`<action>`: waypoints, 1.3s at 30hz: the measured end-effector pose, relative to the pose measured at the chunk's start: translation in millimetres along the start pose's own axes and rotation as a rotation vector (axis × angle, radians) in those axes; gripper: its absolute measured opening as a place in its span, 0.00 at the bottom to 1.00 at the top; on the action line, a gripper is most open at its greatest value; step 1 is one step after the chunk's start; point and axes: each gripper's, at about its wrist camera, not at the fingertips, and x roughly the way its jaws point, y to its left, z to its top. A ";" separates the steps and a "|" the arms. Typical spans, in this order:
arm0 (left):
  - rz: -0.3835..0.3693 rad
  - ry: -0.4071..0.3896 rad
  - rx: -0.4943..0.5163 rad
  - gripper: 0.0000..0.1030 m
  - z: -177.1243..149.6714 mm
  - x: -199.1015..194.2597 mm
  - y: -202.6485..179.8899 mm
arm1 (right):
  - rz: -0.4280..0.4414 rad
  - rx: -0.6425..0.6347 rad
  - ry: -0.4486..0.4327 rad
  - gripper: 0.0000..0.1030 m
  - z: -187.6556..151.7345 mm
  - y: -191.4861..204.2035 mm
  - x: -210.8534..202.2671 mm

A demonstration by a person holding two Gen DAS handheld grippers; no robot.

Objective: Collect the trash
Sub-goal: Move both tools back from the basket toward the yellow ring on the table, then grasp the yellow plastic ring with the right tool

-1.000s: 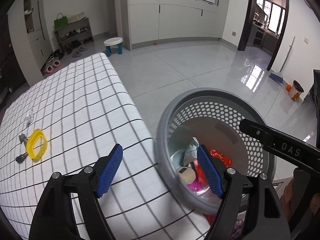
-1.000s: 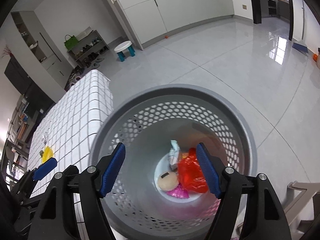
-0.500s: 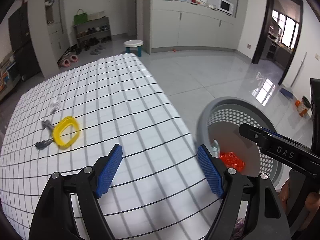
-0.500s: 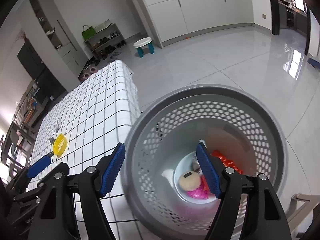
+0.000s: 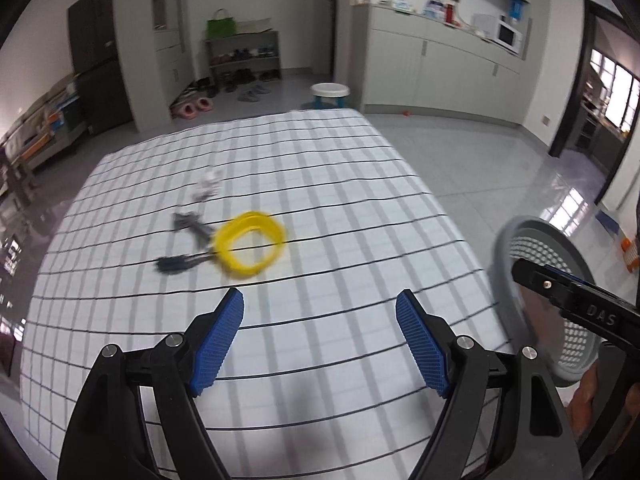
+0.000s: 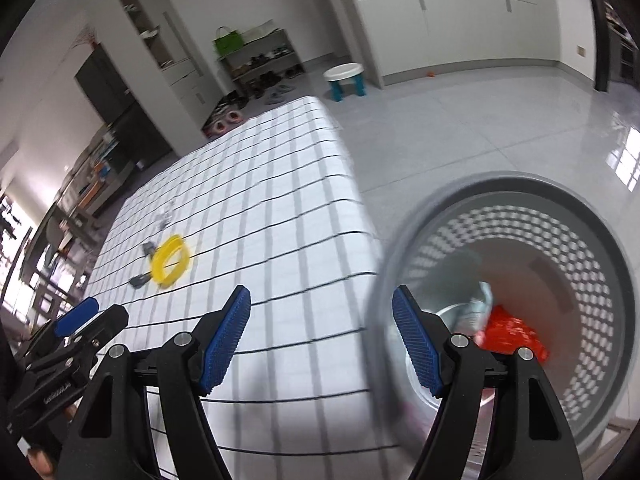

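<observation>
Between pickups: left gripper (image 5: 319, 340) and right gripper (image 6: 321, 341) both released, empty. Bin (image 6: 600, 240) at four o'clock off the table (image 5: 340, 184). Next, probably: reach yellow ring (image 5: 251, 243) at eleven o'clock, straddle, clench.

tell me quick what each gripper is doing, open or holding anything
left gripper: open, nothing between its pads.
right gripper: open, holding nothing.

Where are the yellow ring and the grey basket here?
yellow ring (image 5: 251, 245): left wrist view, on its blurred yellow band.
grey basket (image 6: 516, 186): right wrist view, on the far part of its rim.
</observation>
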 end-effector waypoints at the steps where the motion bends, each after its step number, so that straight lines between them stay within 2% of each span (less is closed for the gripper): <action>1: 0.010 0.000 -0.010 0.75 -0.3 -0.5 8.8 | 0.007 -0.006 0.004 0.68 0.4 5.0 2.3; 8: 0.107 -0.014 -0.055 0.75 0.7 -4.1 62.3 | 0.045 -0.098 0.056 0.70 4.0 47.4 28.8; 20: 0.188 0.027 -0.154 0.76 -13.5 19.8 124.8 | 0.079 -0.279 0.142 0.70 9.6 123.5 91.4; 28: 0.248 0.045 -0.212 0.76 -21.9 34.8 155.9 | 0.108 -0.387 0.190 0.70 13.7 165.3 132.2; 31: 0.257 0.051 -0.235 0.76 -24.1 38.6 163.1 | 0.098 -0.435 0.191 0.75 14.1 180.2 144.6; 35: 0.266 0.045 -0.250 0.76 -25.4 39.9 169.1 | 0.090 -0.473 0.204 0.75 14.0 192.0 159.2; 39: 0.258 0.050 -0.255 0.76 -25.1 43.3 170.1 | 0.103 -0.463 0.213 0.78 17.3 197.7 170.7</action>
